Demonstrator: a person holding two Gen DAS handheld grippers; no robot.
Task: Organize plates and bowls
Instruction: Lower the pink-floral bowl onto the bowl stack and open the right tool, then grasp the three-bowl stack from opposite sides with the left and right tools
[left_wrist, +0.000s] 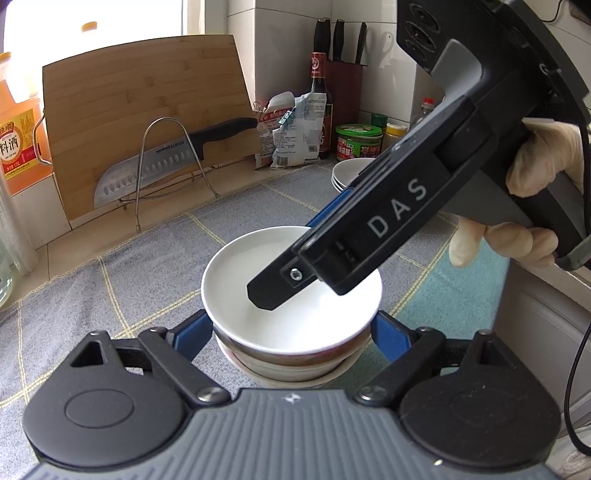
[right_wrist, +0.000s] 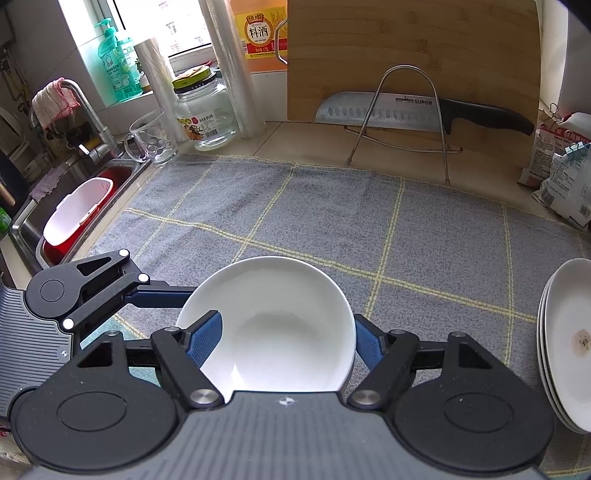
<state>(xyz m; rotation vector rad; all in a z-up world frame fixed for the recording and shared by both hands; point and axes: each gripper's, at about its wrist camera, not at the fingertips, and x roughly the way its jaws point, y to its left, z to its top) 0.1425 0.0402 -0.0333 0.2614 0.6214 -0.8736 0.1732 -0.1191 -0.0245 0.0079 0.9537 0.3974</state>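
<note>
Glossy white ceramic bowl, matt woven cloth, wooden board.

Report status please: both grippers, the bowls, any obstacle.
Left gripper open around bowl stack. Right gripper straddles rim of top bowl, one finger inside. Plates stacked to right, apart. Nothing in the way.

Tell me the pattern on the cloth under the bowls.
The cloth is grey with a thin yellow grid, clearest in the right wrist view.

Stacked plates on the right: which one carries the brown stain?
The top plate of the stack, with a brown speck patch near its centre; of the plates beneath only bare white rims show.
</note>
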